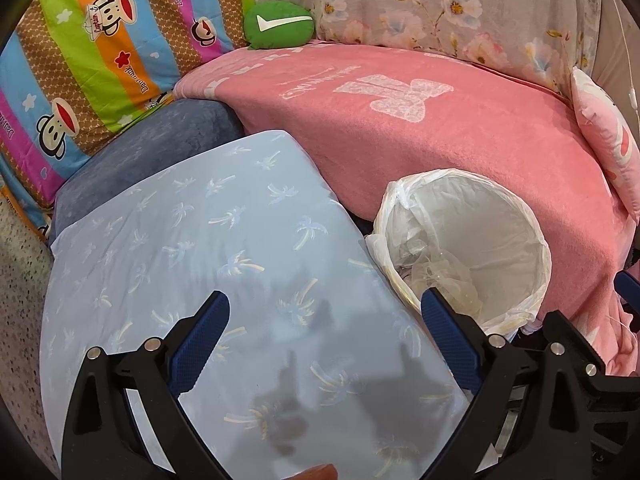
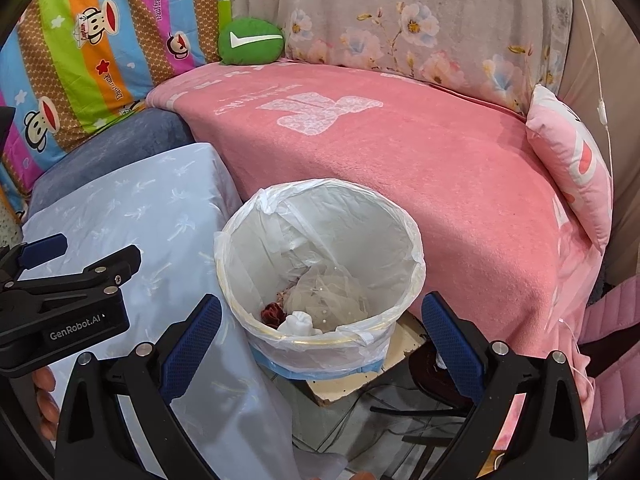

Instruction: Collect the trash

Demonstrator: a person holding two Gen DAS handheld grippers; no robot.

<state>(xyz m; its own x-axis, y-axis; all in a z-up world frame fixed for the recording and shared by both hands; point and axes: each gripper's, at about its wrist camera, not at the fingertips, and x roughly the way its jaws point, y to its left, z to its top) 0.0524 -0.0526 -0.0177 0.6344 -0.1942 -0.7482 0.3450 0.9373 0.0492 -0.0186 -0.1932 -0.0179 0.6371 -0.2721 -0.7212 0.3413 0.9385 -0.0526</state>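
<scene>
A round bin [image 2: 320, 248] lined with a white plastic bag stands between the light blue cloth and the pink blanket. Inside it lie a white crumpled wad [image 2: 298, 324], a dark red scrap [image 2: 272, 314] and clear plastic film [image 2: 328, 292]. My right gripper [image 2: 320, 316] hangs open right over the bin's near rim, nothing between its blue pads. My left gripper [image 1: 326, 316] is open above the blue cloth [image 1: 224, 264], just left of the bin [image 1: 464, 248], and holds nothing. It also shows at the left edge of the right wrist view as the left gripper [image 2: 64, 296].
A pink blanket [image 2: 400, 160] covers the seat behind the bin, with a pink cushion [image 2: 572, 160] at its right end and a green cushion [image 2: 250, 42] at the back. Striped cartoon bedding [image 1: 100, 52] is piled on the left. Dark cables and tiled floor [image 2: 360, 412] lie below the bin.
</scene>
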